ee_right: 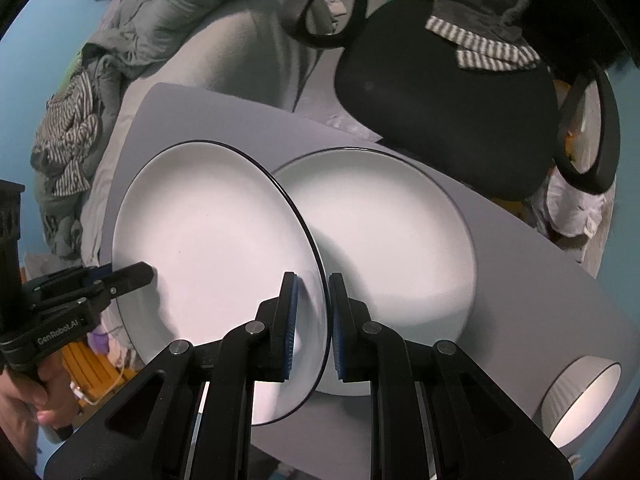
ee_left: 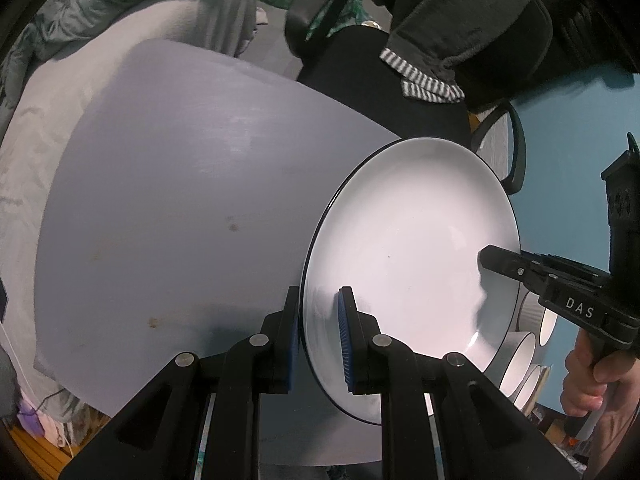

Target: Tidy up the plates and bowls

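In the left wrist view, the gray table (ee_left: 180, 200) fills the left side. The left gripper (ee_left: 318, 340) pinches the edge of a white plate (ee_left: 412, 264) at the middle right. In the right wrist view, the right gripper (ee_right: 311, 320) pinches its other edge. A second plate (ee_right: 400, 256) lies flat behind. A ribbed bowl (ee_right: 580, 400) sits lower right.

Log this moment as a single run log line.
left gripper: shut on held plate rim | right gripper: shut on opposite rim | plate raised, tilted over second plate on table | bowl nearby
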The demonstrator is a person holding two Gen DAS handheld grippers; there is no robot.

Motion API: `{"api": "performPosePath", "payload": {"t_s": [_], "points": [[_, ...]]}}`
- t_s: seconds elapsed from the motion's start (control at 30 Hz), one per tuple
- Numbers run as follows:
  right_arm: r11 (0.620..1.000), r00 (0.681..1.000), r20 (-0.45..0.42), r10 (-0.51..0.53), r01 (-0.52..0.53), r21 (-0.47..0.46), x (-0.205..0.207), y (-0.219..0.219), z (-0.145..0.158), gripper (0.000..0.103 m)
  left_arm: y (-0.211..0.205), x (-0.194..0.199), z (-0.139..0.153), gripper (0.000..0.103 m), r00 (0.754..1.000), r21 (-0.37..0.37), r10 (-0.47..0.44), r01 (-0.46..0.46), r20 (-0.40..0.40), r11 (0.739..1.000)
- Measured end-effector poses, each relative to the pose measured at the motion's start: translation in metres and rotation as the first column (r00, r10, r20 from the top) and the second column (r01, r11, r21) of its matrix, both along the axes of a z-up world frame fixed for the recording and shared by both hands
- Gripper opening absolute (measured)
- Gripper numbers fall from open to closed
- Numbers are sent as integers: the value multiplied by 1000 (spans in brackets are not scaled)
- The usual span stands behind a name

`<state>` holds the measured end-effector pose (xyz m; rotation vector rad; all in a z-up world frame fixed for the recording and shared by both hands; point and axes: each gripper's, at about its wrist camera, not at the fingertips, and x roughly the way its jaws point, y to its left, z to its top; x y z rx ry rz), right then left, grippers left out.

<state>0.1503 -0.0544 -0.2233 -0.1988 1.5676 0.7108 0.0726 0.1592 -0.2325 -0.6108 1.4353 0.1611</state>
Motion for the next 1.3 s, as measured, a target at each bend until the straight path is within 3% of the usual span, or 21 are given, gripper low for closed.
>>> {"api": "performPosePath", "payload": {"t_s": [0.53,1.3], "points": [[999,998,-35,-45,44,-24,26,-44,-20,16,-40,31,-17,17,997,23,-52,53,-59,998],[997,998,-56,-38,35,-62,39,-44,-29,18,-47,41,-27,20,992,49,-51,57,-112,997]]}}
